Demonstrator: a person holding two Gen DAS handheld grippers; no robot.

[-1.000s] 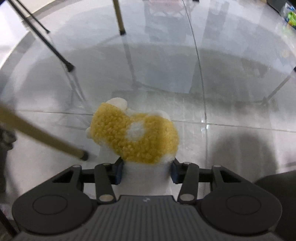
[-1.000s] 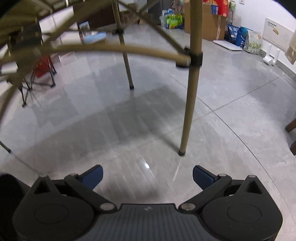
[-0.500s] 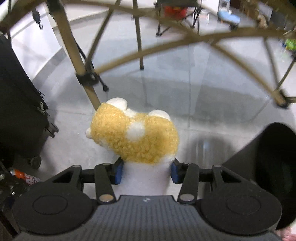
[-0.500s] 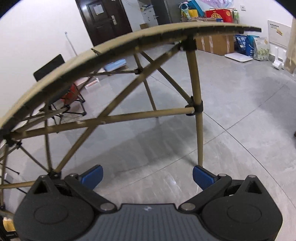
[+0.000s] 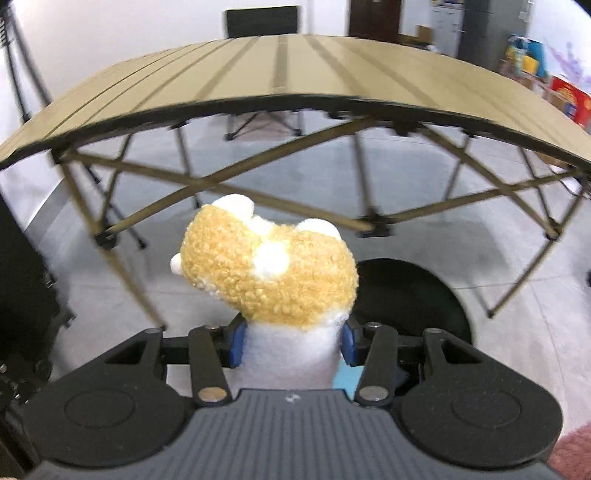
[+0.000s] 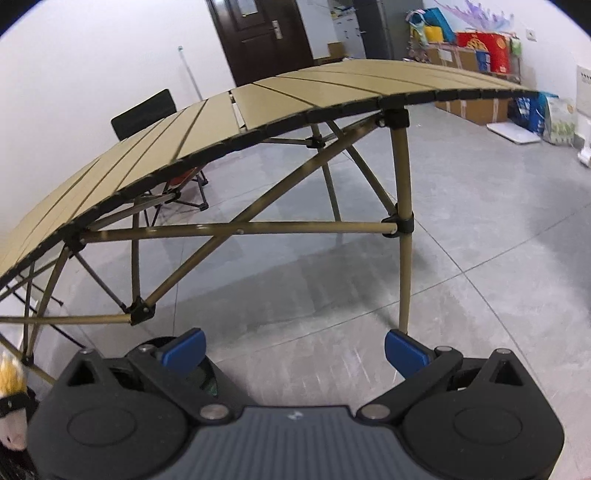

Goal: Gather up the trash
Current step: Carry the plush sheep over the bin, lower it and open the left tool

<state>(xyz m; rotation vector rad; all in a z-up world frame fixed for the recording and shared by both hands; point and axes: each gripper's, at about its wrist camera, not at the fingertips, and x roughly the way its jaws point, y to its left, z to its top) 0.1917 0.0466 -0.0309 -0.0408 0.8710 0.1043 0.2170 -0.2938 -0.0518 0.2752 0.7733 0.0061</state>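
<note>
left tongs (image 5: 291, 341) gripping plush toy (image 5: 269, 273), right tongs (image 6: 293, 352) agape

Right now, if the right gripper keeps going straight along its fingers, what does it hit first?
Probably bare grey floor. The right gripper is open and empty, angled downward; nothing lies between its fingers. The folding table leg stands just right of that line, though depth is unclear.

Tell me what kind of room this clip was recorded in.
Probably a spare indoor room used for storage or recording, not a furnished living space. A folding camping table stands on a bare tiled floor, cardboard boxes and bags line the wall, and a dark door is behind.
</note>
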